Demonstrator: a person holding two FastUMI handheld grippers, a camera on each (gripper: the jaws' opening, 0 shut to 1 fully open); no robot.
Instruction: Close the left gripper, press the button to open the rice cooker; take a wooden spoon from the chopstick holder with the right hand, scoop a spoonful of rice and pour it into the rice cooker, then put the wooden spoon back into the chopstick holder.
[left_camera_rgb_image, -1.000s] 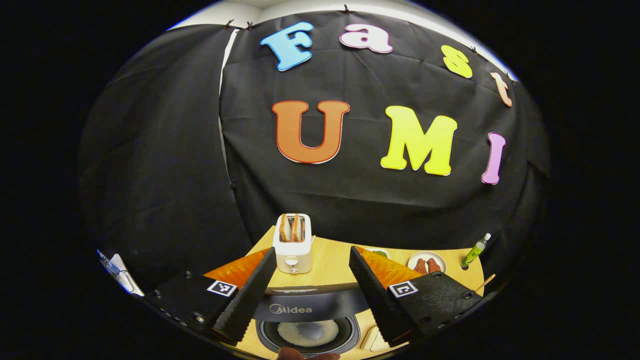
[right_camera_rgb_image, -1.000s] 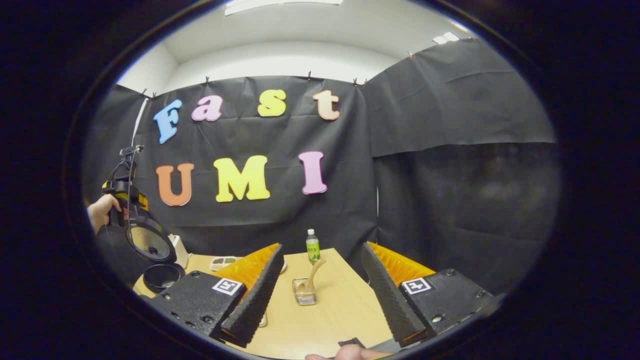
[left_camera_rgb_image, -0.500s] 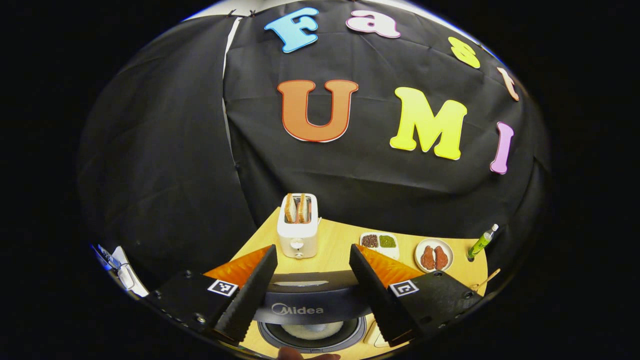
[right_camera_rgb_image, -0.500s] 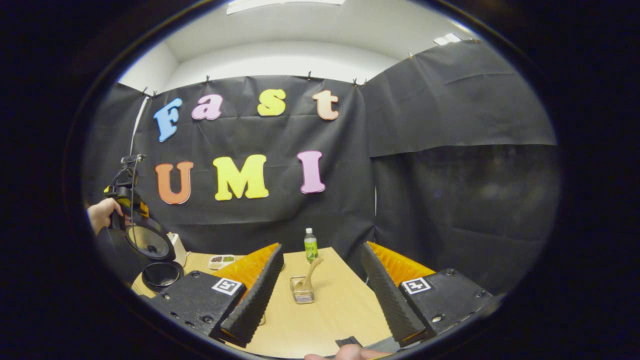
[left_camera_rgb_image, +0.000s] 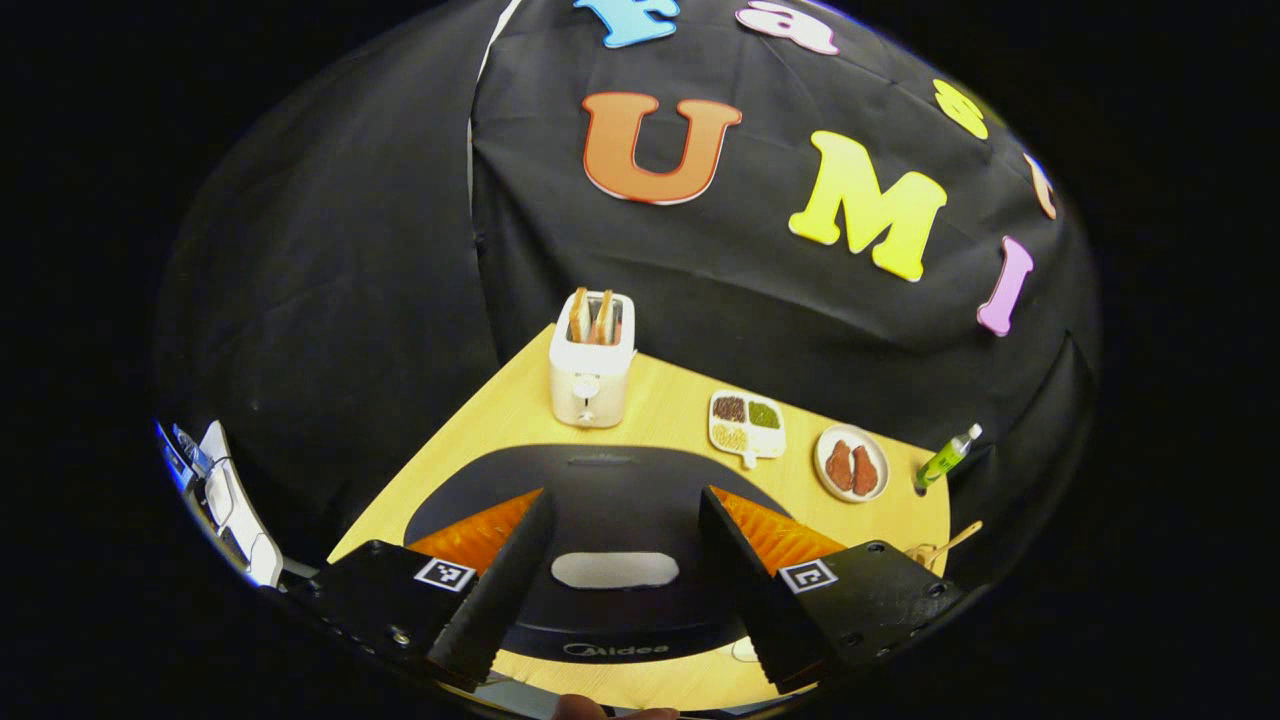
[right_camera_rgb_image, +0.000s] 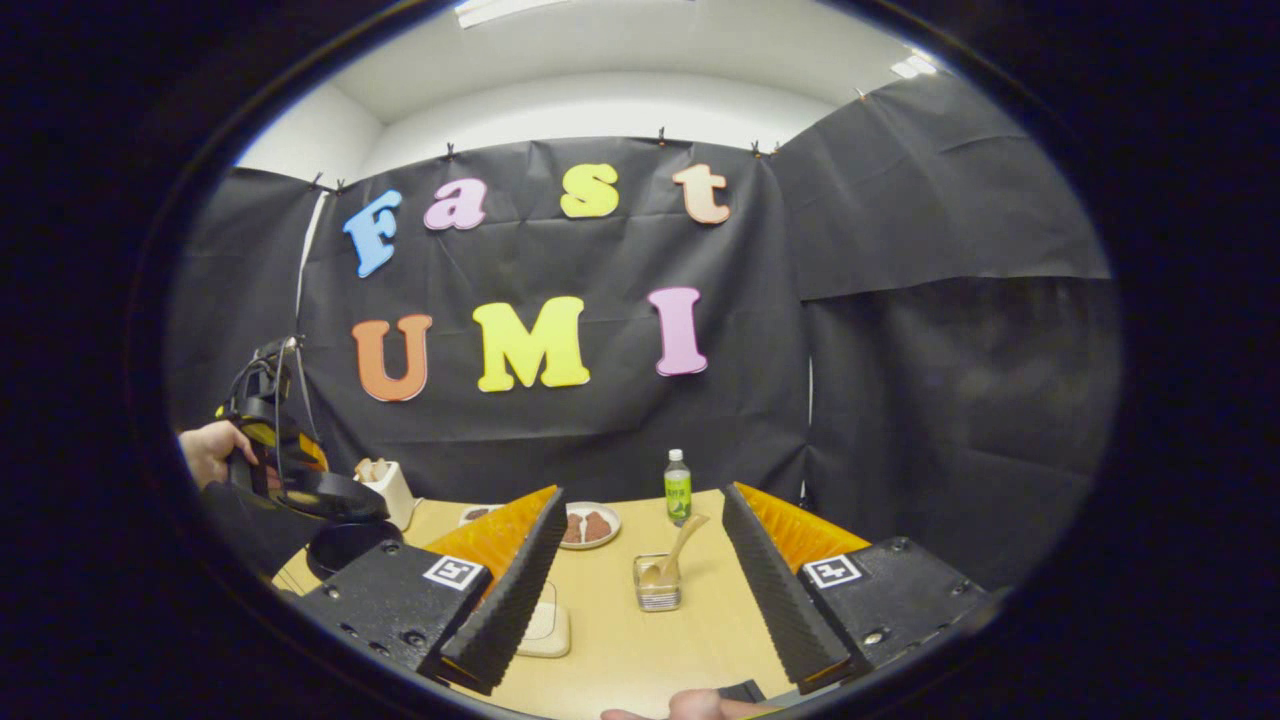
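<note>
Black cloth backs the wooden table (right_camera_rgb_image: 640, 640). Your left gripper (left_camera_rgb_image: 620, 590) hangs wide open over the rice cooker (left_camera_rgb_image: 600, 520), its dark lid angled down beneath your fingers near the table's near edge. Your right gripper (right_camera_rgb_image: 640, 600) is spread wide too, holding nothing, facing the chopstick holder (right_camera_rgb_image: 657, 583) with the wooden spoon (right_camera_rgb_image: 680, 545) leaning in it, toward the far edge by the bottle (right_camera_rgb_image: 678, 486).

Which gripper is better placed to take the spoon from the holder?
Right. The right gripper is open and faces the holder, where the spoon stands straight ahead of its fingers. The left gripper is over the cooker lid, off to the side.
</note>
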